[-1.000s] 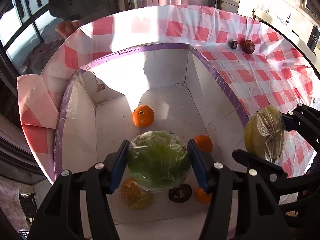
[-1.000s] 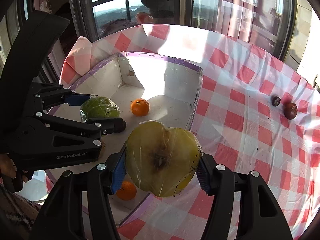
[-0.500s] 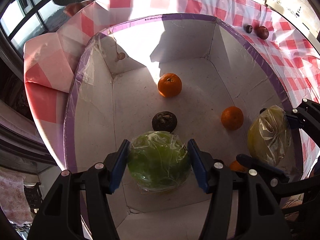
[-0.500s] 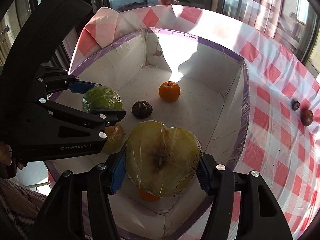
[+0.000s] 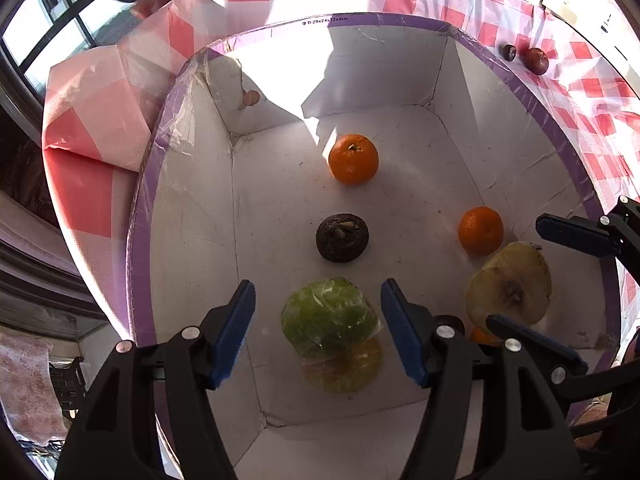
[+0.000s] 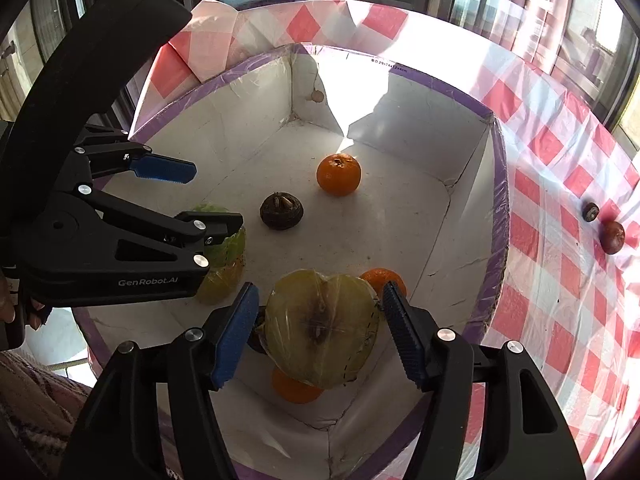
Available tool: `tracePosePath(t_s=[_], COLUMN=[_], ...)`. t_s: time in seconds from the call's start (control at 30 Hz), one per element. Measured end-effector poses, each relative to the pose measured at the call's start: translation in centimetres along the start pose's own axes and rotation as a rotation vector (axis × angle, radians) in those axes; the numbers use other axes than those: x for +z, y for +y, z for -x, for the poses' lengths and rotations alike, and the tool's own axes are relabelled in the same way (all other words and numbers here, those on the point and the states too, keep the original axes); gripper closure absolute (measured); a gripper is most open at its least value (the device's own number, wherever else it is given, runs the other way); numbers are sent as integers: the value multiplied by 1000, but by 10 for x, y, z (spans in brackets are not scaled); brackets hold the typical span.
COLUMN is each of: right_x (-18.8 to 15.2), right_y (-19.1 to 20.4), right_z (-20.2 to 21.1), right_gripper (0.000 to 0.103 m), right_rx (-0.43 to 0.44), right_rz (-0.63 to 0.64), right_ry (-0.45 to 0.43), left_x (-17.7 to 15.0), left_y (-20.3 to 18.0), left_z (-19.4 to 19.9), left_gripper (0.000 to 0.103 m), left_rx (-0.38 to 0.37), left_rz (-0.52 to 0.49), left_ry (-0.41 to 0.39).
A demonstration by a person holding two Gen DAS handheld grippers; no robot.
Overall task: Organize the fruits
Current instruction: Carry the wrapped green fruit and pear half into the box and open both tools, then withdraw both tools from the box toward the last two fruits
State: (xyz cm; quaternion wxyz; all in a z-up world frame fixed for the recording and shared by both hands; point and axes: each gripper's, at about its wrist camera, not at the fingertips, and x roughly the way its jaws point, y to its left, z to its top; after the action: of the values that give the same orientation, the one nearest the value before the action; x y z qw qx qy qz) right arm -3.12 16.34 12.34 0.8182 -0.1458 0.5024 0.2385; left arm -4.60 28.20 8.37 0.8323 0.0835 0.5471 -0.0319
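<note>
A white box with a purple rim [image 5: 560, 120] [image 6: 496, 184] stands on the checked cloth. My left gripper [image 5: 318, 332] is open above a wrapped green fruit [image 5: 328, 320] that lies on a wrapped yellow fruit [image 5: 348, 368] in the box. My right gripper [image 6: 318, 332] is open around a wrapped yellow apple half [image 6: 320, 328] [image 5: 510, 288] resting in the box. Two oranges [image 5: 354, 159] [image 5: 480, 230] and a dark round fruit [image 5: 342, 237] lie on the box floor.
Two small dark red fruits [image 6: 612, 236] [image 6: 590, 211] lie on the red-and-white checked tablecloth [image 6: 560, 280] right of the box. Another orange [image 6: 294, 390] sits under the apple half. Windows are behind the table. The cloth's folded corner [image 5: 100, 120] lies left of the box.
Both grippers have opened and let go of their fruit. The green fruit and the apple half now lie in the box. Both grippers moved lower into the box.
</note>
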Motion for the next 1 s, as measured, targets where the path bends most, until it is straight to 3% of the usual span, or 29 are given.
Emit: tracePosePath(t_s=[0.23, 0.53, 0.67, 0.73, 0.87, 1.0], right_x=[0, -8, -17, -23, -38, -59], right_y=[-3, -30, -53, -65, -104, -142], right_z=[4, 28, 44, 51, 63, 63], right_gripper=[38, 35, 39, 27, 26, 26], right_rx=[26, 42, 59, 24, 1, -55], right_rz=[-1, -66, -113, -141, -256, -335], right_ry=[-19, -117, -173, -193, -216, -184], left_x=[4, 20, 33, 40, 58, 72], left_y=[-5, -21, -34, -45, -72, -112], left_z=[3, 15, 27, 34, 65, 85], left_gripper=[28, 16, 10, 10, 2, 2], left_rx=[23, 83, 104, 128, 217, 168], left_rz=[-9, 1, 13, 14, 7, -39], left_ry=[-4, -56, -115, -153, -324, -440])
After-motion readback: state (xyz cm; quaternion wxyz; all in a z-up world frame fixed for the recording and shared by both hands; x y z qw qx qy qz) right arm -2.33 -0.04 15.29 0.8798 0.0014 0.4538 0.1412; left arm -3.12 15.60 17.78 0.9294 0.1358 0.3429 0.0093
